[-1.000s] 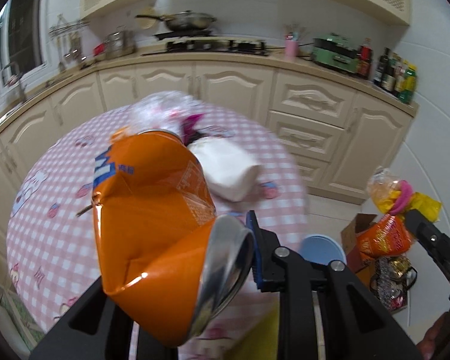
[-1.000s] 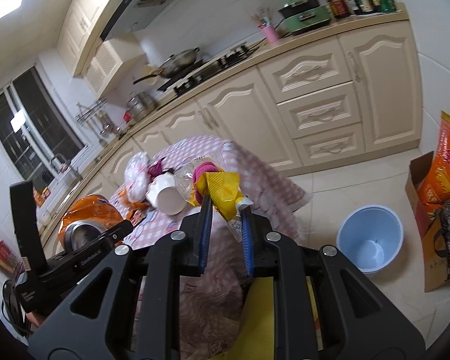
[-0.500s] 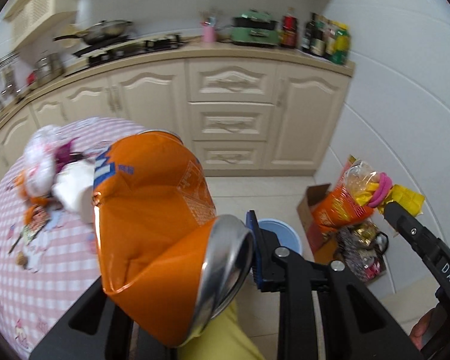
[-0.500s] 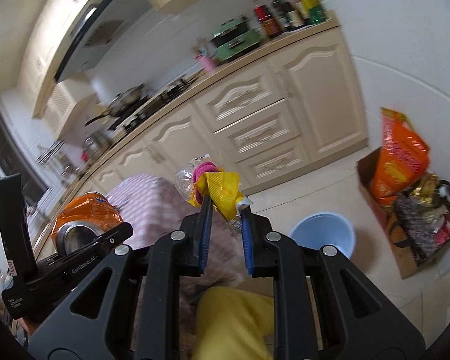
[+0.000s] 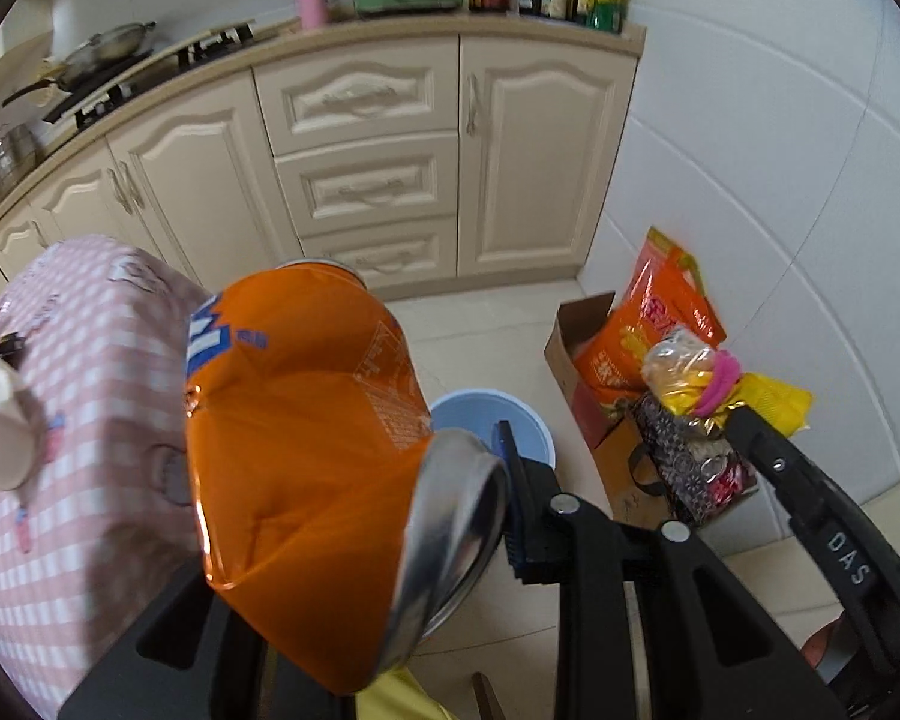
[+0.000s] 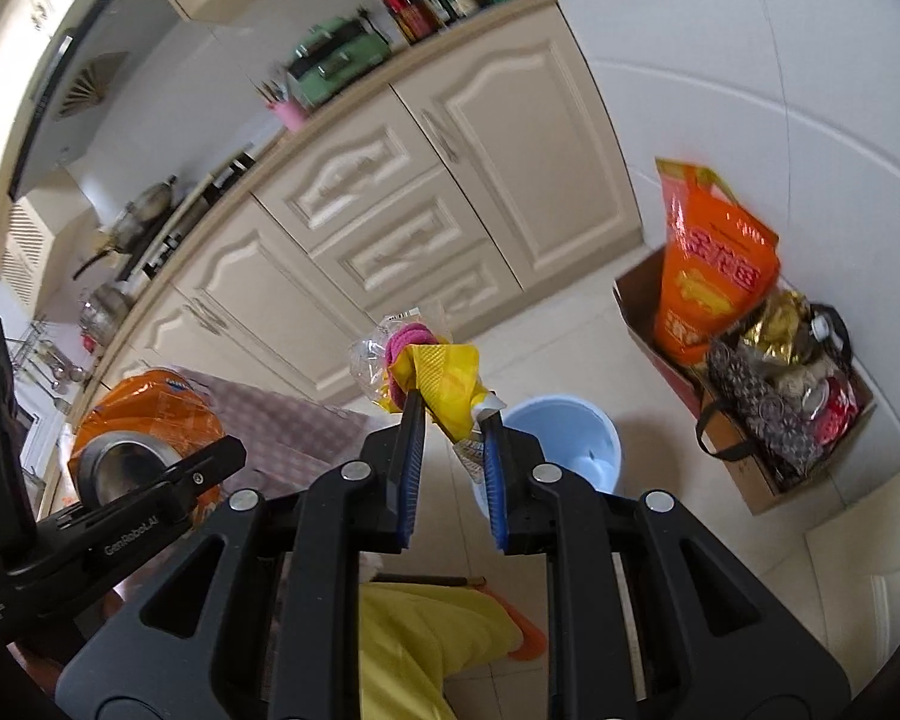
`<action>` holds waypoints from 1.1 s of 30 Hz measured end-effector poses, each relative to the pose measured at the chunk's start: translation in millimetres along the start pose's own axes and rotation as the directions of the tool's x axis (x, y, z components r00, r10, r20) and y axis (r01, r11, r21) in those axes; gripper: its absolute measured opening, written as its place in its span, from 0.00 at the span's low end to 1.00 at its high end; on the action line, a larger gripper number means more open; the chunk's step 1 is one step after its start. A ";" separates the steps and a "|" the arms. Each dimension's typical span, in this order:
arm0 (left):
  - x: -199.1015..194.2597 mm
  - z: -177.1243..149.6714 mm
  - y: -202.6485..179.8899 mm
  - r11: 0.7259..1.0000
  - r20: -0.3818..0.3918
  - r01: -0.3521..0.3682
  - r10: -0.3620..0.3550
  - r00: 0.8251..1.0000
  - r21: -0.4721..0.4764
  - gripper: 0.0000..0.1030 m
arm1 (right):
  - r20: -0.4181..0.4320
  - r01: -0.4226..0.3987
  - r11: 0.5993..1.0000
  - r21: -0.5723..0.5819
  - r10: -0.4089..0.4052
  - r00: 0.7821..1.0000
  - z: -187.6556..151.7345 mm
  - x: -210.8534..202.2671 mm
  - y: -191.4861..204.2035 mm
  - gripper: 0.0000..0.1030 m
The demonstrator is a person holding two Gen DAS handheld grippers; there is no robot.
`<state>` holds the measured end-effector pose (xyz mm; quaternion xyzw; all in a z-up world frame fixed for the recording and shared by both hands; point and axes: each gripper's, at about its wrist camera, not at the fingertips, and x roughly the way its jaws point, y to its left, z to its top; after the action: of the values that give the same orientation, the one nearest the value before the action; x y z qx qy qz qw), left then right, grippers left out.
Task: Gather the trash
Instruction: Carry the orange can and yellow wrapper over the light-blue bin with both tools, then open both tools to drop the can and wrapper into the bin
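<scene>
My left gripper (image 5: 354,516) is shut on a crushed orange drink can (image 5: 306,444), which fills the middle of the left wrist view and also shows in the right wrist view (image 6: 150,426). My right gripper (image 6: 450,420) is shut on a bundle of wrappers (image 6: 426,366): yellow plastic, clear film and a pink piece. The bundle also shows in the left wrist view (image 5: 708,372). A light blue bin (image 6: 570,444) stands on the floor just beyond both grippers, and its rim shows in the left wrist view (image 5: 486,414) behind the can.
A round table with a pink checked cloth (image 5: 72,360) is at the left, with a white cup (image 5: 0,438) on it. A cardboard box with snack bags (image 6: 744,360) stands by the white wall at the right. Cream kitchen cabinets (image 5: 378,168) run along the back.
Both grippers have swung right, away from the table, toward the blue bin and the wall. The table has slid to the left edge. Both keep their loads.
</scene>
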<state>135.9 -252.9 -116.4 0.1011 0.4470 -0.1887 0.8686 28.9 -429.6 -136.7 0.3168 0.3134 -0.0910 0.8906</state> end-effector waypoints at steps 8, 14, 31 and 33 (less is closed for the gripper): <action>59.0 10.4 13.1 0.999 -0.109 -0.030 0.028 0.994 -0.014 0.23 | -0.104 0.014 1.000 -0.007 -0.014 0.994 4.8 59.3 -1.9 0.20; 85.3 16.1 27.4 0.998 -0.157 -0.051 0.043 0.987 -0.047 0.24 | -0.141 -0.014 0.997 0.077 0.025 0.990 19.7 88.5 -5.6 0.79; 132.4 22.6 -4.7 1.000 -0.235 0.010 -0.012 0.972 -0.013 0.24 | -0.195 0.137 0.980 0.144 -0.108 0.975 0.6 71.8 -59.2 0.79; 137.0 25.7 -9.7 1.000 -0.235 0.011 -0.011 0.972 -0.002 0.24 | -0.188 0.148 0.978 0.147 -0.119 0.975 0.8 67.8 -62.2 0.79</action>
<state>223.3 -303.1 -213.2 0.1198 0.5473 -0.1800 0.8085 60.2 -476.2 -209.5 0.3724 0.4042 -0.1469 0.8224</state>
